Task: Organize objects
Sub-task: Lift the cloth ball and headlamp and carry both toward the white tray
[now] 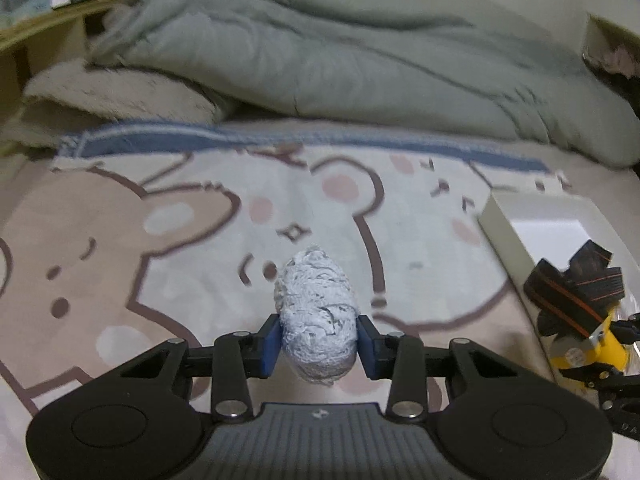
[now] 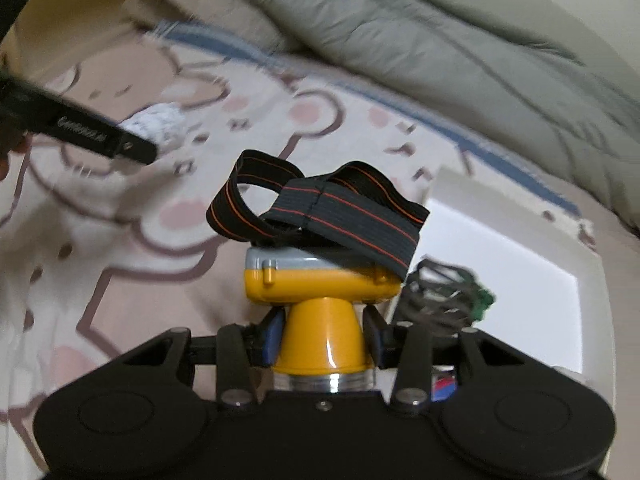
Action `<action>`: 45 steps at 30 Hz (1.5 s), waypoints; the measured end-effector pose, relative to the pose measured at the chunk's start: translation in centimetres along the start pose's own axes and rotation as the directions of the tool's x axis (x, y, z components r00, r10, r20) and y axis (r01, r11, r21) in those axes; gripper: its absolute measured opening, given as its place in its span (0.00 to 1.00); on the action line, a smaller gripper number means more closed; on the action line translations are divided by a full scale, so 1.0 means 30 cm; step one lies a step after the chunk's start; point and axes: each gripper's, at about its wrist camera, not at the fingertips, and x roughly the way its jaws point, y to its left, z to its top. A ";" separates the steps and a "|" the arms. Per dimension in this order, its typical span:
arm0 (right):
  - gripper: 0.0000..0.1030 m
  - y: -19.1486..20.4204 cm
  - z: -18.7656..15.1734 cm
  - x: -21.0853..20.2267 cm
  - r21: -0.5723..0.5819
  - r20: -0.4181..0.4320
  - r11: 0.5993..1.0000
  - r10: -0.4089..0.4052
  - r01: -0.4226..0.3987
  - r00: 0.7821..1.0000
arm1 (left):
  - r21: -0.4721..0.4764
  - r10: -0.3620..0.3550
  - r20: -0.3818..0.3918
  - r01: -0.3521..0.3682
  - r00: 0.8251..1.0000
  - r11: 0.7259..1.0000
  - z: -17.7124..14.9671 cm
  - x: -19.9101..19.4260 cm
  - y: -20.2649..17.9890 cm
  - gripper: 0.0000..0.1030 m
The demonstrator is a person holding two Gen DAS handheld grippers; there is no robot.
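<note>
Your left gripper has its jaws closed on a white ball of string, the blue pads pressing its two sides, and the ball hangs clear above the bear-print blanket on the bed. Your right gripper has its jaws clamped on the yellow cone of a headlamp, whose black strap with orange stripes loops above the lamp body. Taking the white box as the landmark: the headlamp is held just left of it, a dark tangle of cord with a green piece lies inside its near edge, and the ball of string is well to its left. Behind the box lies a rumpled grey quilt.
</note>
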 end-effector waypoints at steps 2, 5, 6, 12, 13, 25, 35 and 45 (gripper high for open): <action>0.42 -0.019 0.005 -0.014 0.023 0.031 1.000 -0.017 0.016 0.999 | -0.006 0.010 0.036 -0.009 0.999 1.000 0.005 -0.023 -0.004 0.40; 0.42 -0.042 0.009 -0.039 0.060 0.074 0.998 -0.035 0.030 0.997 | -0.015 0.007 0.093 -0.006 0.996 1.000 0.012 -0.062 -0.015 0.40; 0.42 -0.045 0.011 -0.048 0.069 0.086 0.997 -0.042 0.036 0.995 | -0.014 0.004 0.108 -0.002 0.994 1.000 0.013 -0.071 -0.021 0.40; 0.42 -0.080 0.016 -0.096 0.128 0.176 0.989 -0.090 0.068 0.980 | -0.012 -0.029 0.185 0.032 0.982 0.999 0.023 -0.128 -0.068 0.40; 0.42 -0.085 0.012 -0.110 0.139 0.193 0.988 -0.097 0.071 0.976 | -0.008 -0.032 0.194 0.034 0.981 0.999 0.024 -0.137 -0.078 0.40; 0.42 -0.158 0.004 -0.193 0.247 0.264 0.966 -0.141 0.075 0.954 | 0.053 -0.075 0.251 0.063 0.965 0.997 0.008 -0.176 -0.190 0.40; 0.42 -0.251 0.011 -0.246 0.322 0.320 0.942 -0.199 0.091 0.926 | 0.076 -0.116 0.282 0.098 0.952 0.992 0.029 -0.174 -0.286 0.40; 0.42 -0.434 0.017 -0.244 0.387 0.331 0.906 -0.310 0.172 0.891 | 0.136 -0.186 0.281 0.152 0.942 0.979 0.049 -0.140 -0.410 0.40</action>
